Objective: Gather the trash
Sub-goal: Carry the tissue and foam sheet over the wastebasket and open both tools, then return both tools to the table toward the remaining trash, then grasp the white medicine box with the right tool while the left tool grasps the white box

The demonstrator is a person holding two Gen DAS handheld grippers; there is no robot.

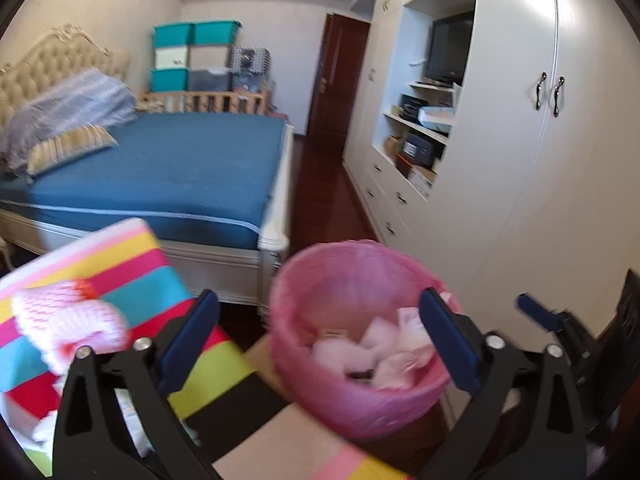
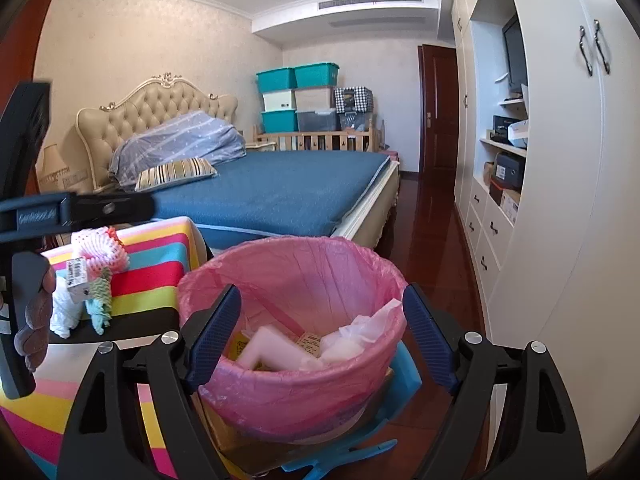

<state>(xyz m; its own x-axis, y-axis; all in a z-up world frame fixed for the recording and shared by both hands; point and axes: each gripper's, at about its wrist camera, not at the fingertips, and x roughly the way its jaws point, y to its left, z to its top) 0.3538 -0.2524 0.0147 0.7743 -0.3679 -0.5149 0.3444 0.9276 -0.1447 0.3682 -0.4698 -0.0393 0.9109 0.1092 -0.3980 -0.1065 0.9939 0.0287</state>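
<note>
Gaping wide and empty, the left claw (image 1: 320, 334) and right claw (image 2: 322, 330) both hang over the pink-lined bin (image 2: 292, 384), which holds white scraps. More trash, a foam net (image 2: 102, 252) and small wrappers, sits on the striped counter (image 2: 160, 268) just beside the bin.

In front of me the desk (image 2: 160, 268) wore a cloth striped in pink, yellow, blue and red. Near its far edge I saw a pink-and-white foam net (image 2: 102, 254); just beside it sat a small labelled box (image 2: 78, 276), a green foam net (image 2: 99, 300) and a white crumpled wad (image 2: 66, 312). Off the desk's right edge, the pink-lined bin (image 2: 296, 320) stood on a cardboard box (image 2: 240, 444) above the dark wood floor (image 2: 432, 240).
</note>
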